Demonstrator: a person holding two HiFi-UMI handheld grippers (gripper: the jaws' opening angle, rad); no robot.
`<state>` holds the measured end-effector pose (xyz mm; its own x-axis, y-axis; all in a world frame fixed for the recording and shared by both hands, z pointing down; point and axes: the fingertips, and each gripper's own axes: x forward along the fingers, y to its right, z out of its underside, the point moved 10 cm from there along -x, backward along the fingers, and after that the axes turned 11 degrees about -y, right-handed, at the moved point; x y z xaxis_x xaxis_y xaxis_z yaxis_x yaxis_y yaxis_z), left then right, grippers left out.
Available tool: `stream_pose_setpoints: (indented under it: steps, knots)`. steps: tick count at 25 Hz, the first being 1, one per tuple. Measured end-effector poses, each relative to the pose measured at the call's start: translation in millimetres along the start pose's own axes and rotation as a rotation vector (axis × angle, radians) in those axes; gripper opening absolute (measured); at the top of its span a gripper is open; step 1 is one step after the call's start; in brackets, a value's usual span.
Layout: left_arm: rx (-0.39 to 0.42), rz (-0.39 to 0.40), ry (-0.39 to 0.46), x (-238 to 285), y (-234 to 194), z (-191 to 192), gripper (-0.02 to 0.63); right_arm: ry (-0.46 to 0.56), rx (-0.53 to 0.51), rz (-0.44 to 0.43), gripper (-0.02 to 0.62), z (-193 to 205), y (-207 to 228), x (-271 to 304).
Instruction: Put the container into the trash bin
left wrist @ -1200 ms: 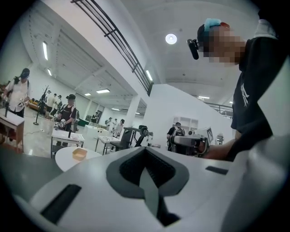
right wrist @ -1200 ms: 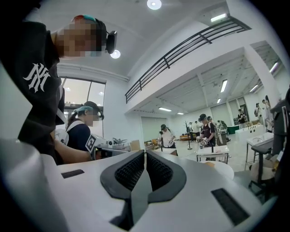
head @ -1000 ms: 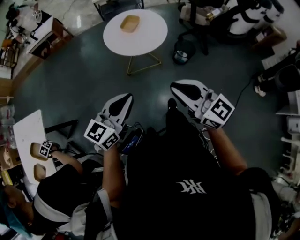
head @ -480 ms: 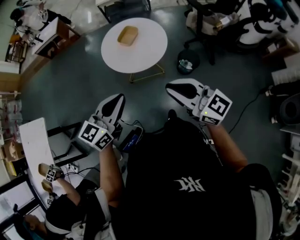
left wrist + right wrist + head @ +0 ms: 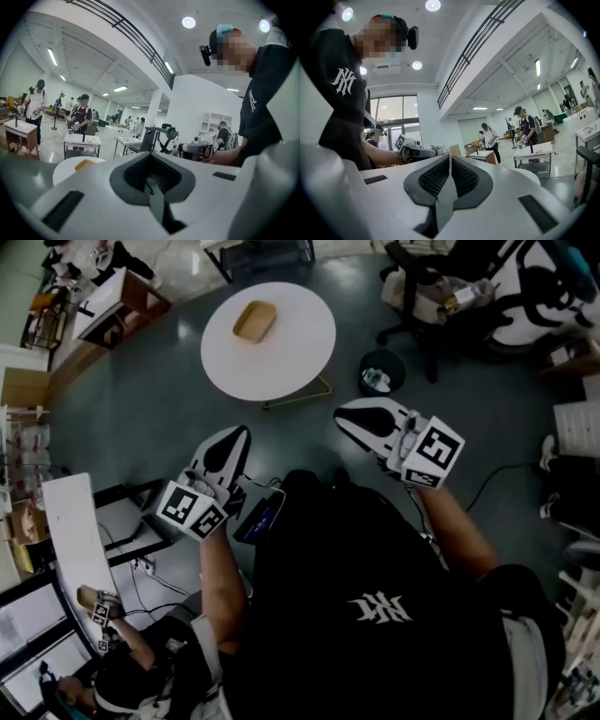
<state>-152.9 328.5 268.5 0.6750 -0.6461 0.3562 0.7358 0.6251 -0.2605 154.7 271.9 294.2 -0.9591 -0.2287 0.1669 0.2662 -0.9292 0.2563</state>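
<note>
Dark grey-green floor filled most of the head view, with a wide bare stretch between the person and the furniture beyond. One round white table [image 5: 281, 357] stood on a thin gold-coloured frame at the far side of that stretch. To its right, apart from its rim and on the floor, stood one black trash bin [image 5: 382, 373] with pale scraps inside; a black chair base rose just beyond it. One long white bench [image 5: 73, 531] ran along the left edge, where a second person's hand worked.

One tan container [image 5: 254, 322] lay on the round table, off-centre toward the far left but well inside the rim, with bare tabletop on every side. The left gripper view showed it as a low orange-brown shape on that same tabletop.

Two grippers were held out over the open floor, both well short of the table and apart from each other. The left gripper [image 5: 234, 437] had its jaws closed flat together with nothing between them. The right gripper [image 5: 347, 415] likewise had its jaws pressed together and empty, nearer the bin's side. Each carried one marker cube at its rear. One small dark device [image 5: 260, 519] with a lit screen hung near the person's left forearm.
</note>
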Motion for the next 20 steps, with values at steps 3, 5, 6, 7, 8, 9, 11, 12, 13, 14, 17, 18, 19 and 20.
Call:
stream_pose_setpoints:
  steps: [3, 5, 6, 7, 8, 9, 11, 12, 13, 14, 17, 18, 19, 20]
  knots:
    - [-0.007, -0.002, -0.001, 12.8, -8.6, -7.8, -0.003, -0.008, 0.015, -0.002, 0.038, -0.9, 17.9, 1.1]
    - [-0.011, -0.001, -0.006, 20.3, -15.6, -12.1, -0.003, -0.017, 0.023, -0.002, 0.038, -2.3, 30.0, 2.8]
    - [-0.016, -0.001, -0.008, 23.9, -19.6, -13.4, -0.003, -0.02, 0.028, -0.001, 0.038, -3.2, 36.4, 3.5]
    - [-0.022, -0.002, -0.008, 27.7, -24.1, -14.6, -0.003, -0.022, 0.033, 0.003, 0.038, -4.5, 43.2, 4.1]
    - [-0.029, -0.002, -0.006, 31.7, -29.0, -15.9, -0.003, -0.024, 0.038, 0.007, 0.038, -6.0, 50.6, 4.8]
    - [-0.037, -0.002, -0.005, 36.0, -34.2, -17.3, -0.003, -0.025, 0.045, 0.013, 0.038, -7.7, 58.4, 5.6]
    - [-0.052, -0.001, -0.003, 45.9, -46.4, -20.9, -0.003, -0.025, 0.06, 0.021, 0.038, -11.1, 75.5, 8.4]
    - [-0.059, 0.001, -0.004, 51.1, -53.5, -23.6, -0.003, -0.025, 0.068, 0.023, 0.038, -12.8, 84.4, 10.7]
    - [-0.064, 0.003, -0.006, 55.9, -61.0, -27.1, -0.003, -0.028, 0.073, 0.026, 0.038, -14.9, 93.1, 13.9]
    - [-0.068, 0.007, -0.006, 60.0, -68.9, -31.2, -0.003, -0.034, 0.076, 0.029, 0.038, -17.6, 101.9, 18.0]
    - [-0.081, 0.02, -0.003, 71.3, -97.3, -42.8, -0.003, -0.056, 0.071, 0.041, 0.038, -30.6, 131.1, 36.7]
    - [-0.09, 0.023, -0.005, 75.6, -108.8, -45.5, -0.003, -0.056, 0.071, 0.046, 0.038, -36.5, 140.5, 43.8]
    - [-0.1, 0.026, -0.009, 80.5, -120.7, -47.8, -0.003, -0.053, 0.072, 0.051, 0.038, -42.8, 149.1, 50.6]
    - [-0.11, 0.028, -0.011, 86.0, -132.1, -50.0, -0.003, -0.05, 0.071, 0.055, 0.038, -49.0, 157.2, 56.6]
